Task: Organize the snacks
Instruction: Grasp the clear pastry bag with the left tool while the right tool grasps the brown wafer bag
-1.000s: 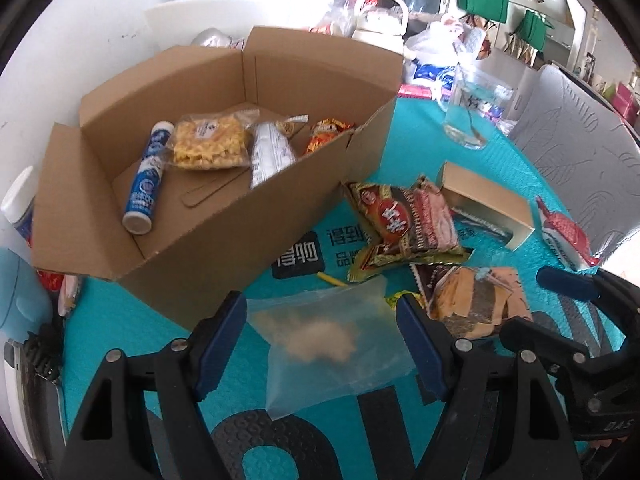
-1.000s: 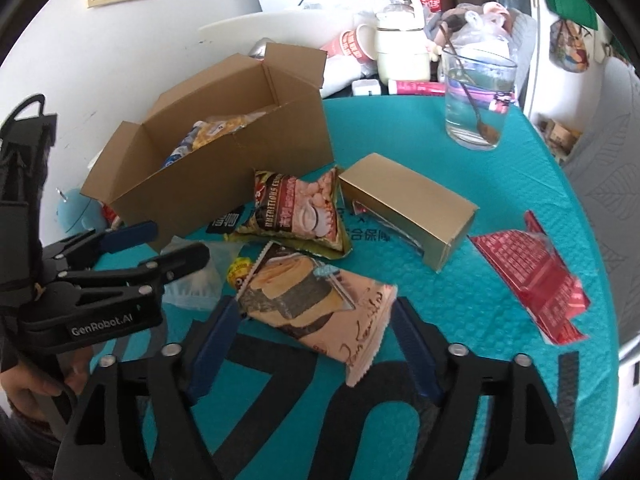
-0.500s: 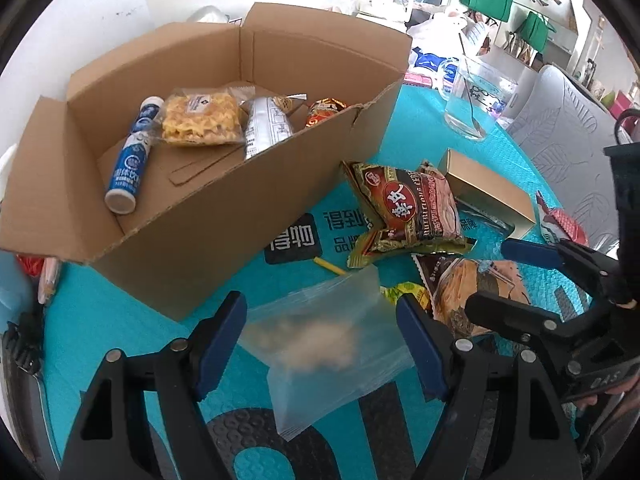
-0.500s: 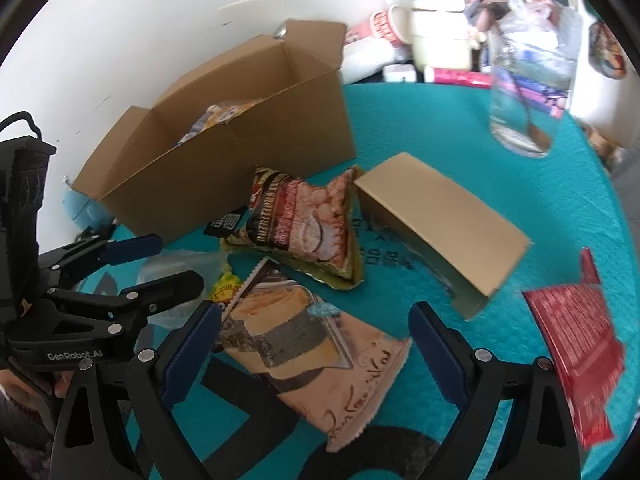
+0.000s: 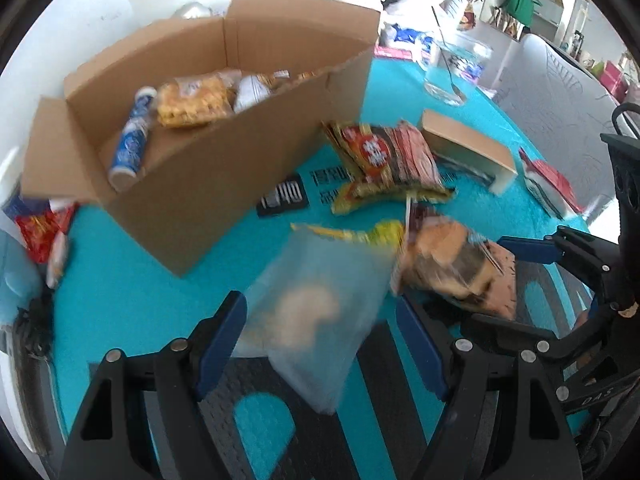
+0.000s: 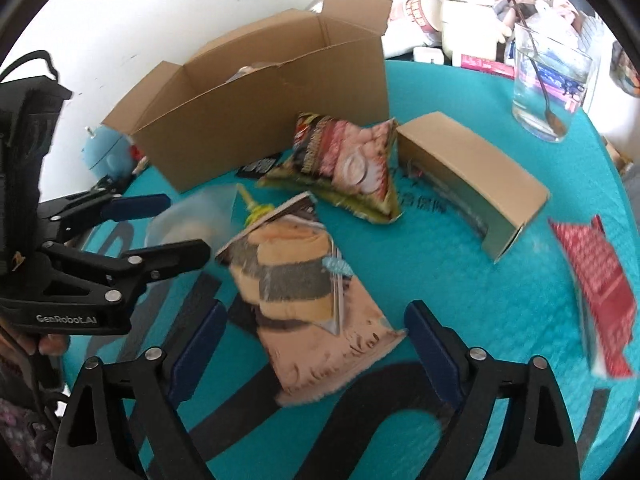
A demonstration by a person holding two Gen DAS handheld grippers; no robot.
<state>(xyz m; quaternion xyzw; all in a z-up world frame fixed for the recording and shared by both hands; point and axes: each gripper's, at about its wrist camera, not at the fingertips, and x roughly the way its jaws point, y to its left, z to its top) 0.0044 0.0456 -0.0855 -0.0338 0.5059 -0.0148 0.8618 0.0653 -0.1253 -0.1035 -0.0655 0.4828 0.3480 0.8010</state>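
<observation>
The left gripper [image 5: 320, 344] has its fingers wide open, one on each side of a clear plastic bag [image 5: 316, 320] with something pale and crumbly inside. The bag is blurry, so I cannot tell if the fingers touch it. It lies on the teal table [image 5: 140, 300], just in front of the big cardboard box [image 5: 224, 184].

The right gripper [image 6: 316, 344] has its fingers wide open too. Between them lies a tan snack packet [image 6: 316, 300] with a picture of a layered cake on it — flat on the table, with its near end right between the finger tips.

Just behind those two lies a small yellow packet [image 6: 256, 210] and a shiny red and yellow snack bag [image 6: 348, 164], which sits near the box's front corner. Next to it is a small brown carton [image 6: 468, 176] lying on its side (its open end faces the near edge of the table). A red packet [image 6: 596, 284] lies by the right edge of the table.

Inside the big box are a blue and white tube [image 5: 130, 140], a clear bag of yellow snacks [image 5: 190, 100] and a silvery packet [image 5: 252, 92]. A glass with a spoon [image 6: 548, 88] stands near the far edge of the table.
</observation>
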